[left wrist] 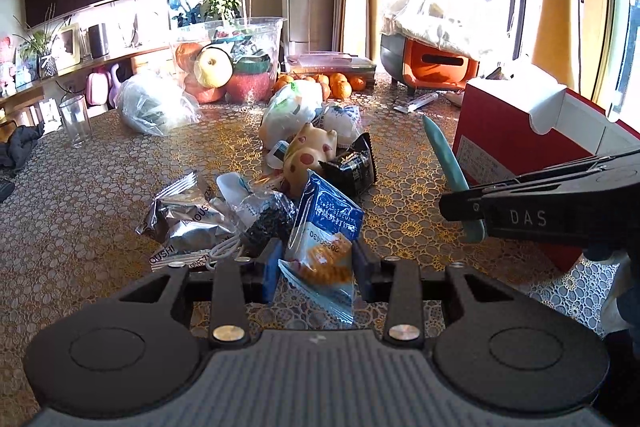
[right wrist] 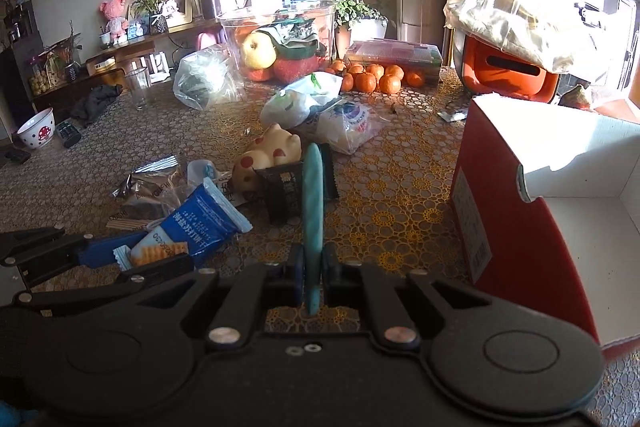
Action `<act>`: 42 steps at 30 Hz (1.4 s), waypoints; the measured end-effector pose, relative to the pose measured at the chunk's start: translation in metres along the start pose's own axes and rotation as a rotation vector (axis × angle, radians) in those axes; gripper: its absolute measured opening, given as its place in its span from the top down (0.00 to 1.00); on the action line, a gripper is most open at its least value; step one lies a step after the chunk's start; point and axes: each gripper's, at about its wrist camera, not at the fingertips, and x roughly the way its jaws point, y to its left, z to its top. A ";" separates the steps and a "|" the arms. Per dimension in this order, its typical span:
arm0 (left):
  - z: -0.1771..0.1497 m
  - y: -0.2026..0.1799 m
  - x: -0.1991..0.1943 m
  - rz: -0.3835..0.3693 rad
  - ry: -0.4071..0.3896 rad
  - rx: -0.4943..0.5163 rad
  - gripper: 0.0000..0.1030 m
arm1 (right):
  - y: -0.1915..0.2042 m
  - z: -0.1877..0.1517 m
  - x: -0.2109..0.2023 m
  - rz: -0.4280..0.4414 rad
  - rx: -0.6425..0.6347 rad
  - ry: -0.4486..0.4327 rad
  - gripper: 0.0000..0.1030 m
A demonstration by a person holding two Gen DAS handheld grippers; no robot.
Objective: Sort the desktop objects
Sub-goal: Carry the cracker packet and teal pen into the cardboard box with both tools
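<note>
My left gripper (left wrist: 316, 261) is shut on a blue cracker packet (left wrist: 324, 227), held just above the table; the packet also shows in the right wrist view (right wrist: 192, 227). My right gripper (right wrist: 313, 267) is shut on a slim teal stick (right wrist: 312, 203), which stands upright between the fingers and also shows in the left wrist view (left wrist: 452, 171). An open red and white box (right wrist: 560, 179) stands right of the right gripper. A pile of snacks lies ahead: silver packets (left wrist: 180, 215), a black packet (left wrist: 352, 167) and a spotted cream toy (left wrist: 308, 155).
Further back are white plastic bags (left wrist: 292, 107), a clear bag (left wrist: 152, 103), a clear tub of fruit (left wrist: 228, 63), mandarins (left wrist: 336, 83), a glass (left wrist: 76, 119) and an orange appliance (left wrist: 432, 63). A spotted bowl (right wrist: 36, 127) is at the far left.
</note>
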 end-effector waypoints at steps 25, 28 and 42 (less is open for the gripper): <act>0.048 -0.080 -0.061 -0.110 -0.093 0.083 0.65 | -0.036 0.001 -0.104 -0.038 0.002 -0.121 0.92; 0.058 -0.091 -0.057 -0.125 -0.092 0.086 0.65 | -0.048 0.005 -0.112 -0.051 -0.004 -0.132 0.92; 0.096 -0.148 -0.037 -0.192 -0.102 0.155 0.65 | -0.107 0.020 -0.122 -0.122 0.021 -0.135 0.92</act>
